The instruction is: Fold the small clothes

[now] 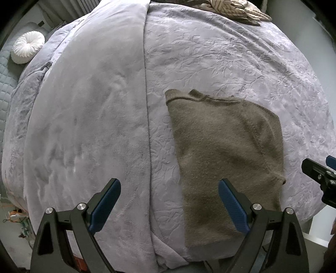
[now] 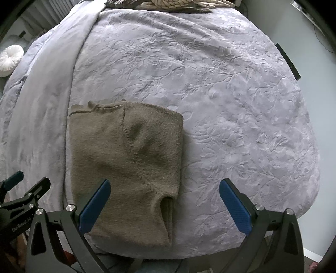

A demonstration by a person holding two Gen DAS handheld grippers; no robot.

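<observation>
An olive-brown knitted sweater (image 1: 226, 151) lies folded lengthwise on the lavender bedspread (image 1: 210, 63), near the bed's front edge. It also shows in the right wrist view (image 2: 126, 163), with a sleeve cuff tucked at its lower right. My left gripper (image 1: 169, 204) is open and empty, hovering above the sweater's left edge. My right gripper (image 2: 164, 204) is open and empty above the sweater's lower right side. The right gripper also shows at the right edge of the left wrist view (image 1: 321, 174), and the left gripper at the left edge of the right wrist view (image 2: 19, 189).
A plain lavender blanket (image 1: 88, 126) covers the bed's left half. A round white pleated cushion (image 1: 27, 49) sits at the far left. A pile of striped beige clothes (image 1: 233, 9) lies at the bed's far end. The bedspread (image 2: 231, 105) spreads to the right.
</observation>
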